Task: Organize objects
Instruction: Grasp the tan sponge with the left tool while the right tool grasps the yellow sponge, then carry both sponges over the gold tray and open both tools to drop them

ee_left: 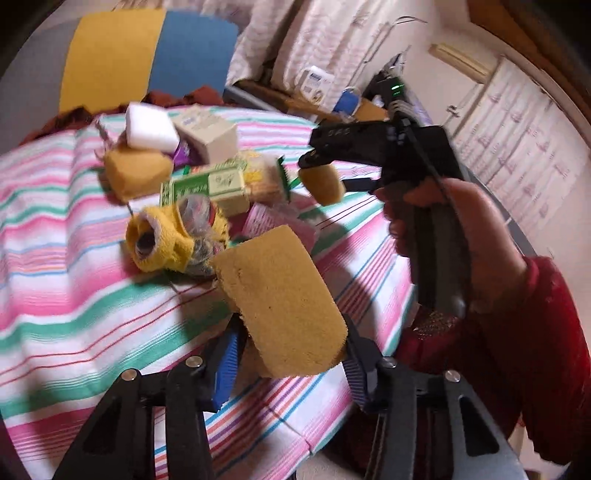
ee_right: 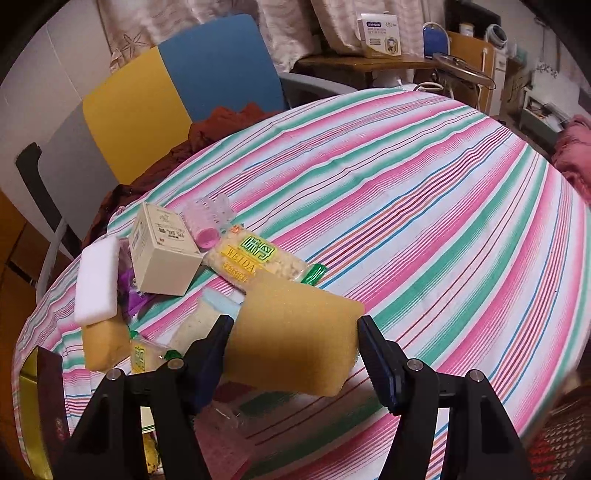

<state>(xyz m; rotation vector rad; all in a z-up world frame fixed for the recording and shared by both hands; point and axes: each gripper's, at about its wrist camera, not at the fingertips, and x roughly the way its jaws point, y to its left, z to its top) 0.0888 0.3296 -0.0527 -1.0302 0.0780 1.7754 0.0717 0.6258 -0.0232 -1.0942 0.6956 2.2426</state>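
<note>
My left gripper is shut on a yellow sponge held above the striped tablecloth. My right gripper is shut on another yellow sponge; it shows in the left wrist view too, held in the air right of the pile. The pile holds a third yellow sponge, a white foam block, a beige box, a green snack packet and a yellow cloth bundle.
In the right wrist view lie the beige box, a pink roller, a snack packet and the white block. A yellow and blue chair stands behind the table. Shelves with boxes lie beyond.
</note>
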